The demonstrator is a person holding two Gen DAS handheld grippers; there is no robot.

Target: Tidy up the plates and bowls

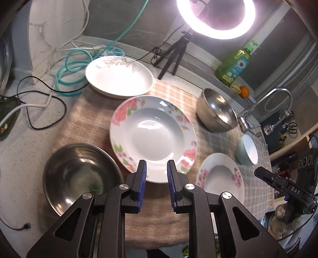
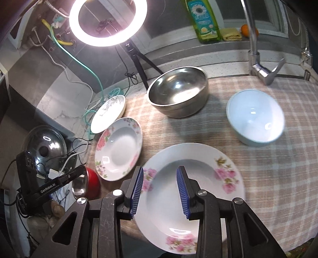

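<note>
Home kitchen, set up for filming. Speckled stone countertop (image 1: 23,158) with checked cloth (image 2: 268,168); chrome faucet (image 2: 256,59) at back edge; green dish-soap bottle (image 2: 204,21) on window ledge; plates, steel bowls; pot lid (image 2: 44,146); lit ring light (image 1: 215,18) on tripod.

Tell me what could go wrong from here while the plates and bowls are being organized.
1. The white plate with grey-green leaf print overhangs the cloth's edge onto coiled teal cable; lifting it may snag.
2. The steel bowl near the faucet and the pale blue ceramic bowl are smooth and round, so they might slip from narrow pads.
3. The tall chrome faucet stands close behind them and could be hit.
</note>
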